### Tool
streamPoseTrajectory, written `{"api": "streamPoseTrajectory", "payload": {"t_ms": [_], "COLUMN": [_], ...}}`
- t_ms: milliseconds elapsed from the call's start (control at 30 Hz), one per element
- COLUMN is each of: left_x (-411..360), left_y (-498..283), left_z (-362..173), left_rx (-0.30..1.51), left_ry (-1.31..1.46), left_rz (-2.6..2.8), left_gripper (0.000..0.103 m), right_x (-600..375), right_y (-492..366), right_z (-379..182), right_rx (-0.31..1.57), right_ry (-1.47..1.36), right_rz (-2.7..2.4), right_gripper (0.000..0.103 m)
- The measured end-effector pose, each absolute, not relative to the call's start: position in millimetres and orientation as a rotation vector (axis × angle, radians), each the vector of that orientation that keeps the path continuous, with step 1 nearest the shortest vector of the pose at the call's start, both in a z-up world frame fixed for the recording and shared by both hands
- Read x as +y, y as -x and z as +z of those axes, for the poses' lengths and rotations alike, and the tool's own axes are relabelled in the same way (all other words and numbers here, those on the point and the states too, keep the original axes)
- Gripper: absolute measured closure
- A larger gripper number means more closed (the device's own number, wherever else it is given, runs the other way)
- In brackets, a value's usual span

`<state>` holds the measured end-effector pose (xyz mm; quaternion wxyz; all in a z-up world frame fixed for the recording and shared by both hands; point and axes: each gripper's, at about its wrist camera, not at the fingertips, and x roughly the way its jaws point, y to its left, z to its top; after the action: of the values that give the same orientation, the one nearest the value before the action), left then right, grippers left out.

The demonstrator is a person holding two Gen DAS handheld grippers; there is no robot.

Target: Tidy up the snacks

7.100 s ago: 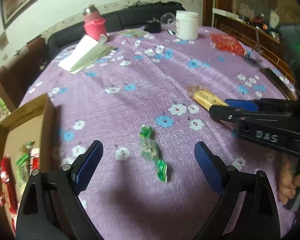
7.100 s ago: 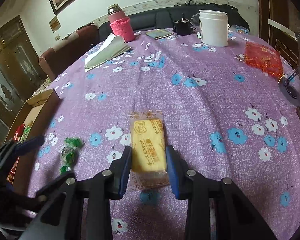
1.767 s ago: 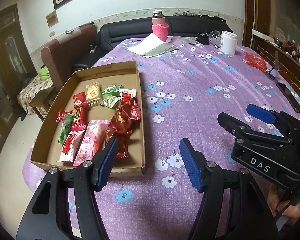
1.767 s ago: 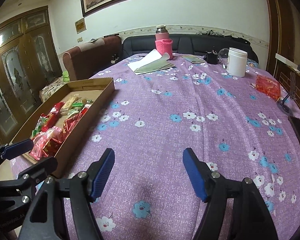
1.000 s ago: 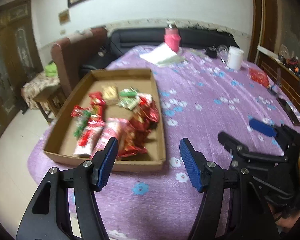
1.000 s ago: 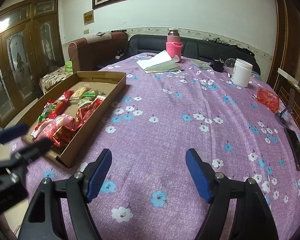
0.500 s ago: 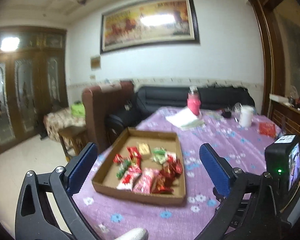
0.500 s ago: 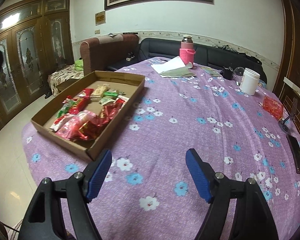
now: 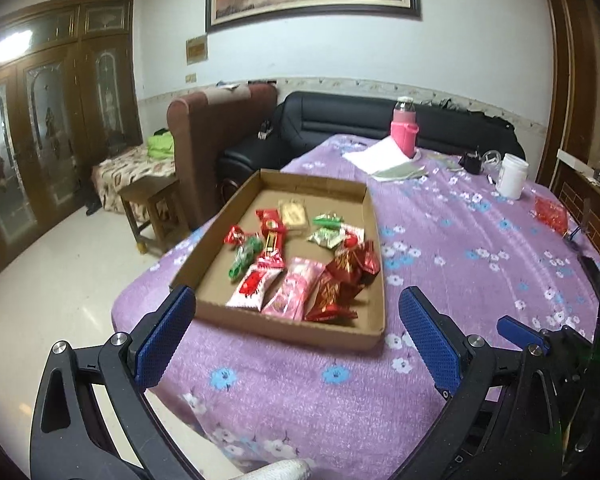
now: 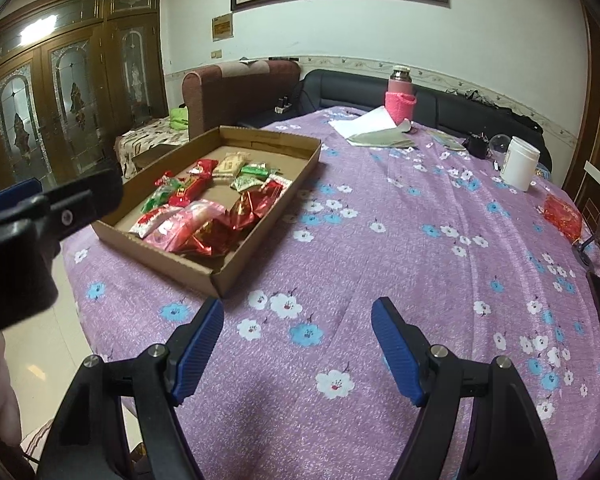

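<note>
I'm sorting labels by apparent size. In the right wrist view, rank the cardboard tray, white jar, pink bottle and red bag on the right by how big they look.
1. Cardboard tray, by far the largest.
2. Pink bottle.
3. White jar, close to the bottle, so that order is unsure.
4. Red bag, looks smallest, though it lies flat and foreshortened.

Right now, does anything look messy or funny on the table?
A little: the snack packets lie jumbled and overlapping in the cardboard tray, crowded toward its near end. The tray sits askew near the table's edge. Nothing spilled.
</note>
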<state>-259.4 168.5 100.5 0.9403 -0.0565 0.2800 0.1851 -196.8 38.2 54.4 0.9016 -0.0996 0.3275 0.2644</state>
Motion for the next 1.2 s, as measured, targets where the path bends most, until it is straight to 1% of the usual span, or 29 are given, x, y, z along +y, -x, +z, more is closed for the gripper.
{"api": "streamPoseTrajectory", "payload": {"t_ms": [200,567,1200], "left_x": [170,170,176], "left_y": [255,237,230], "left_z": [91,64,51], "left_rx": [0.62,0.736,0.784], "left_ry": [0.131,0.143,0.176], "left_rz": [0.373,0.336,0.319], "left_gripper": [0.001,0.001,0.001], "right_x": [36,38,42], "right_y": [188,179,175], "right_z": [44,34,25], "right_rx": [0.722,0.749,0.775], "right_ry": [0.187,0.178,0.181], "right_rz": [0.541,0.543,0.545], "right_gripper": [0.024,0.024,0.024]}}
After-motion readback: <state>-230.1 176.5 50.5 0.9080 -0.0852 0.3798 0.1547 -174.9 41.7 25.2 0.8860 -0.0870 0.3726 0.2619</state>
